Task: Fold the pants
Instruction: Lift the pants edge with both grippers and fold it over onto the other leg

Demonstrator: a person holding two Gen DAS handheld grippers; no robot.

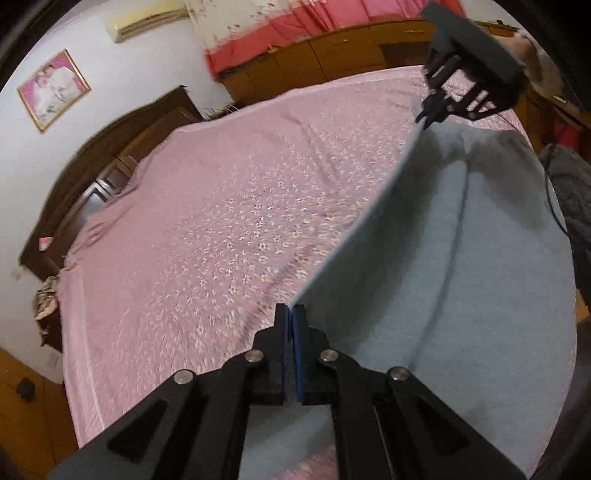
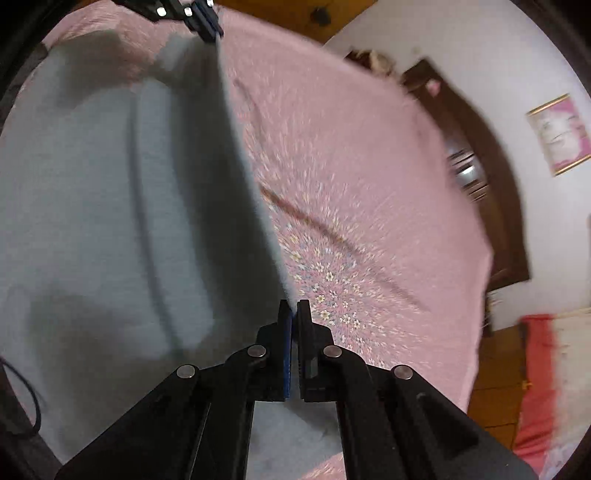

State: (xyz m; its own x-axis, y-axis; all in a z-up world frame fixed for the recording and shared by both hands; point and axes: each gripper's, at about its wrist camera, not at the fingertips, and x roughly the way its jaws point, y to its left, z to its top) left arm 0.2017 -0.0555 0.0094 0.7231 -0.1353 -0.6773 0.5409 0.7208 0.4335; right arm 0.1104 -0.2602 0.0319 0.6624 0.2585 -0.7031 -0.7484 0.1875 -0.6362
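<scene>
Light grey-blue pants [image 1: 461, 258] are stretched in the air above a pink flowered bed sheet [image 1: 221, 221]. My left gripper [image 1: 291, 310] is shut on one end of their upper edge. At the far end of that edge, the right gripper [image 1: 430, 112] pinches the fabric too. In the right wrist view the pants [image 2: 110, 203] fill the left side, with my right gripper [image 2: 294, 308] shut on the edge and the left gripper [image 2: 208, 31] holding the far corner at the top. A long seam runs down the cloth.
The sheet [image 2: 369, 184] covers a wide bed with a dark wooden headboard [image 1: 92, 166]. A wooden cabinet [image 1: 332, 55], red curtain [image 1: 295, 33] and framed picture [image 1: 53, 88] line the walls. A dark cable [image 2: 22, 398] hangs near the pants.
</scene>
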